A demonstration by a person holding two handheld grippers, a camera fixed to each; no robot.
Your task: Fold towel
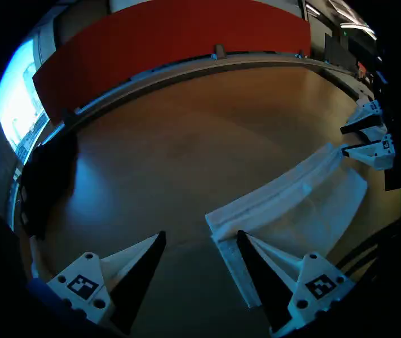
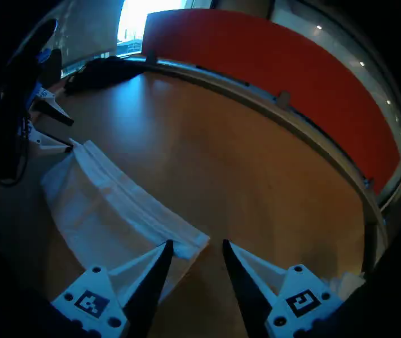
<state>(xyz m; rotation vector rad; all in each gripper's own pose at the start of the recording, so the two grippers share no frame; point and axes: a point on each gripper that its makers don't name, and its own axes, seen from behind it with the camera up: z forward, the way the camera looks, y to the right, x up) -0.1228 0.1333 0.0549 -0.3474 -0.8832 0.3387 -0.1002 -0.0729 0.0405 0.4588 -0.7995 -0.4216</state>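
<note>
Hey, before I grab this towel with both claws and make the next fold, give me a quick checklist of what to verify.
1. Left claw open: ok, fingers apart, nothing held.
2. Right claw open: ok, fingers apart, nothing held.
3. Claws at opposite ends of the towel: ok.
4. Towel corner inside each claw's gap: cannot tell. A corner lies beside one finger of each, and the height above the cloth is unclear.
5. Towel flat on the table: ok, one long edge is doubled over.
6. Dark bag away from the towel: ok.
</note>
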